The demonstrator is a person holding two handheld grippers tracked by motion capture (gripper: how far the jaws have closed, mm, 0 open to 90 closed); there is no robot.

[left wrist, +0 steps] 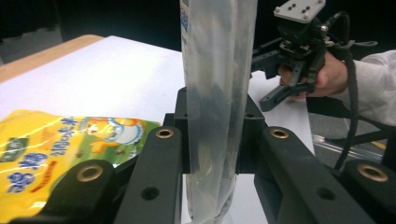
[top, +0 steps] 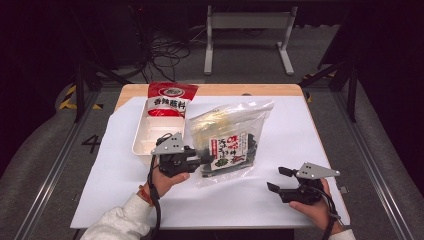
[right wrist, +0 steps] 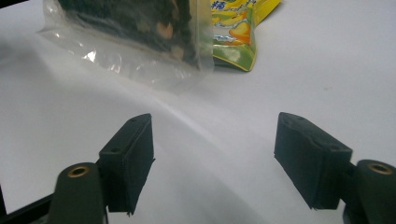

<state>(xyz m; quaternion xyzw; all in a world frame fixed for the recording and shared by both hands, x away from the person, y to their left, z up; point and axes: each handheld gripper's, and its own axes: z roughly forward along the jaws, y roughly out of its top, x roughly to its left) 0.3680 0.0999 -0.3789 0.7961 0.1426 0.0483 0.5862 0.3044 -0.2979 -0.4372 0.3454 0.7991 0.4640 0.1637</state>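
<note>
Clamped in the black left tool [left wrist: 212, 140] is a clear bag [top: 231, 142] of dark contents, labelled in red, white and green. Behind that tool lie a cream tray [top: 146, 134] and a red packet [top: 170, 99] with white lettering. A yellow pouch [left wrist: 56, 144] carries green edging and a cartoon print. The white sheet [top: 280, 150] covers the tan table [top: 210, 89] under the black right tool [right wrist: 215, 158].

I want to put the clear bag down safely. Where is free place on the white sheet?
Bare patches: the near strip of the white sheet between the left gripper and right gripper, and the far right side beyond the clear bag. Crowded: the far left, with the white tray and the red packet.
</note>
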